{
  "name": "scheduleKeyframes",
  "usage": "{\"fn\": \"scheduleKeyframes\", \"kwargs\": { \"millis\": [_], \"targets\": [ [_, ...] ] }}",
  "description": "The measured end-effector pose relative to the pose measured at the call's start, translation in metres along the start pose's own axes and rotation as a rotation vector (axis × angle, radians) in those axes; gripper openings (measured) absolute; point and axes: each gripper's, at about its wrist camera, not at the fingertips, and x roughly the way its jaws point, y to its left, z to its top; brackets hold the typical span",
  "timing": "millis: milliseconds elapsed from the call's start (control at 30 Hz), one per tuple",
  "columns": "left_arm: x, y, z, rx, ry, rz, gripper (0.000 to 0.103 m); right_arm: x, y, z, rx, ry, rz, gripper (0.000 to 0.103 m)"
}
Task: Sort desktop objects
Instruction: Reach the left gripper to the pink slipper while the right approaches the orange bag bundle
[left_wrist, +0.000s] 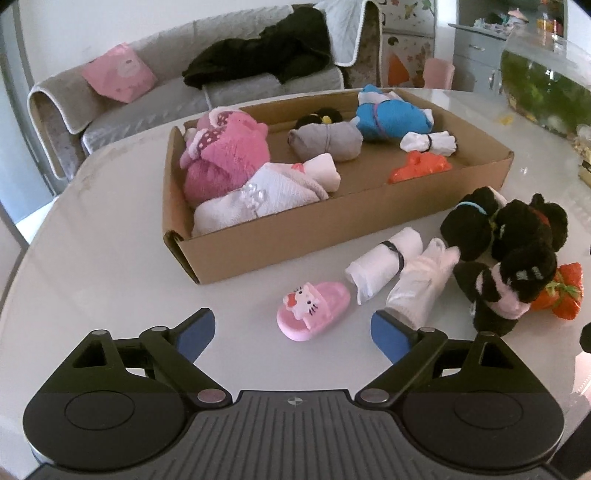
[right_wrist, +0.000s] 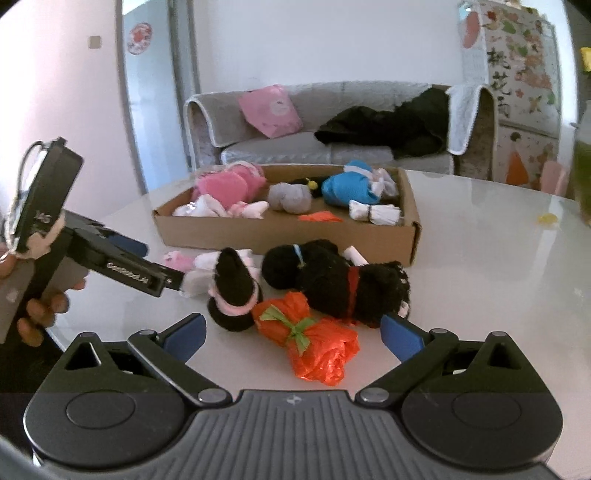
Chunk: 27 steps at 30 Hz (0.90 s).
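L tongs (left_wrist: 291, 332) wide open, nothing gripped. Pink slipper (left_wrist: 314, 310) w/ cat face sits on the desk (left_wrist: 110, 266) between the blue pads, not touching either. R-side pad (left_wrist: 388, 334) is just at the cuff of a white sock (left_wrist: 421, 284); contact – can't tell.

R tongs (right_wrist: 291, 336) also wide open, empty. Orange bag bundle (right_wrist: 314, 343) w/ green tie lies between the pads on the desk, apart from both.

Cardboard box (left_wrist: 295, 236) sits mid-desk, behind the loose stuff. Inside: pink plush (left_wrist: 229, 155) at the left end, white towel roll (left_wrist: 266, 199) in front of it, grey roll (left_wrist: 328, 142) in the middle, blue bundle (left_wrist: 391, 118) at the far right, small white tied roll (left_wrist: 428, 142) and an orange bag (left_wrist: 421, 166) near the front right wall. Small black item w/ yellow spot behind the grey roll, too small to ID.

Loose on the desk, front-right of the box: white roll w/ black band (left_wrist: 384, 266) touching the white sock, then a heap of black fuzzy socks (left_wrist: 509, 229), one w/ pink cuff (left_wrist: 495, 295) nearest. The heap is touching the orange bundle.

From R cam, a hand (right_wrist: 40, 306) holds the L tool at left, its tip over the white/pink items beside the black heap.

Sofa (right_wrist: 295, 122) w/ pink cushion and dark clothes behind the desk.
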Motion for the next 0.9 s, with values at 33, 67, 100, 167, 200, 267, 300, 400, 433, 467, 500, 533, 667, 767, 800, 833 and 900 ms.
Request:
{"fn": "scheduleKeyframes", "kwargs": {
  "millis": [33, 67, 100, 167, 200, 267, 300, 400, 433, 467, 500, 533, 667, 767, 800, 833, 900],
  "targets": [
    [0.0, 0.0, 0.0, -0.012, 0.0, 0.0, 0.094, 0.001, 0.002, -0.001, 0.011, -0.001, -0.013, 0.101],
    [0.0, -0.001, 0.0, -0.021, 0.0, 0.005, 0.095, 0.001, 0.004, -0.003, 0.019, -0.004, -0.023, 0.101],
    [0.001, -0.002, 0.001, -0.031, 0.0, 0.016, 0.095, 0.0, 0.007, -0.004, 0.023, -0.01, -0.036, 0.101],
    [0.001, -0.004, 0.0, -0.074, 0.005, 0.048, 0.097, -0.001, 0.013, -0.007, 0.016, -0.02, -0.054, 0.102],
    [0.001, -0.004, 0.0, -0.098, 0.01, 0.055, 0.097, 0.0, 0.016, -0.009, 0.015, -0.022, -0.056, 0.102],
    [0.002, -0.007, 0.001, -0.151, 0.012, 0.103, 0.099, 0.001, 0.016, -0.011, 0.02, -0.02, -0.048, 0.102],
    [0.003, -0.009, 0.001, -0.176, 0.016, 0.121, 0.1, 0.002, 0.016, -0.012, 0.023, -0.018, -0.047, 0.102],
    [0.005, -0.014, 0.002, -0.231, 0.01, 0.173, 0.103, 0.004, 0.015, -0.013, 0.035, -0.022, -0.042, 0.102],
    [0.006, -0.014, 0.002, -0.255, 0.01, 0.178, 0.103, 0.005, 0.015, -0.013, 0.039, -0.02, -0.043, 0.102],
    [0.007, -0.015, 0.002, -0.283, 0.013, 0.177, 0.103, 0.006, 0.015, -0.013, 0.045, -0.02, -0.046, 0.102],
    [0.007, -0.015, 0.003, -0.302, 0.015, 0.177, 0.103, 0.006, 0.016, -0.013, 0.048, -0.023, -0.046, 0.102],
    [0.008, -0.016, 0.002, -0.325, 0.016, 0.18, 0.103, 0.007, 0.017, -0.013, 0.051, -0.027, -0.046, 0.102],
    [0.008, -0.021, 0.003, -0.349, 0.003, 0.215, 0.103, 0.011, 0.02, -0.015, 0.067, -0.026, -0.056, 0.102],
    [0.008, -0.022, 0.002, -0.365, -0.008, 0.234, 0.103, 0.013, 0.023, -0.017, 0.067, -0.03, -0.059, 0.102],
    [0.008, -0.023, 0.001, -0.367, -0.013, 0.237, 0.103, 0.013, 0.023, -0.018, 0.07, -0.031, -0.06, 0.102],
    [0.008, -0.023, 0.0, -0.369, -0.022, 0.241, 0.103, 0.014, 0.024, -0.018, 0.075, -0.031, -0.057, 0.102],
    [0.008, -0.023, 0.0, -0.374, -0.031, 0.246, 0.103, 0.013, 0.023, -0.019, 0.082, -0.037, -0.055, 0.102]
  ]
}}
